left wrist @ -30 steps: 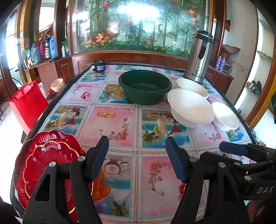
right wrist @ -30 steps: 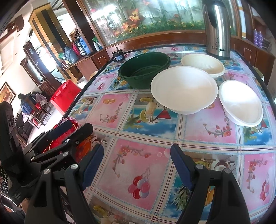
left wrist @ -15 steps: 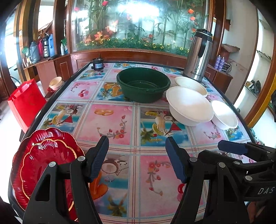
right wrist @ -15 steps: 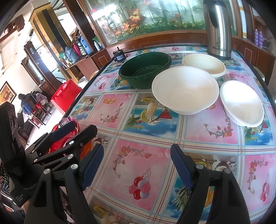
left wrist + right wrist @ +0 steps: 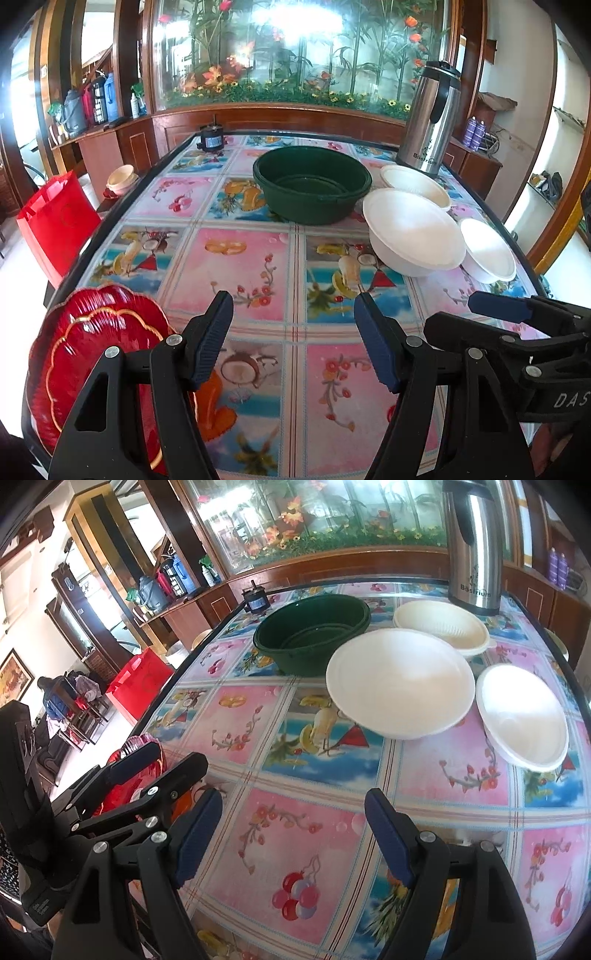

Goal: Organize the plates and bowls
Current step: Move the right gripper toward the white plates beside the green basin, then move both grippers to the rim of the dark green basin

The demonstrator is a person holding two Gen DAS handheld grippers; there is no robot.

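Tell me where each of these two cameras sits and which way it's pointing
Left wrist: rides the left gripper, angled down across the table; the red plates lie near left, the right gripper alongside.
Right wrist: rides the right gripper, facing the white bowls; the left gripper shows beside it.
Shared: green basin, white bowls, steel flask; both grippers open, empty.

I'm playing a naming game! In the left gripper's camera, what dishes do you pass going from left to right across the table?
red plates → green basin → big white bowl → small white bowl
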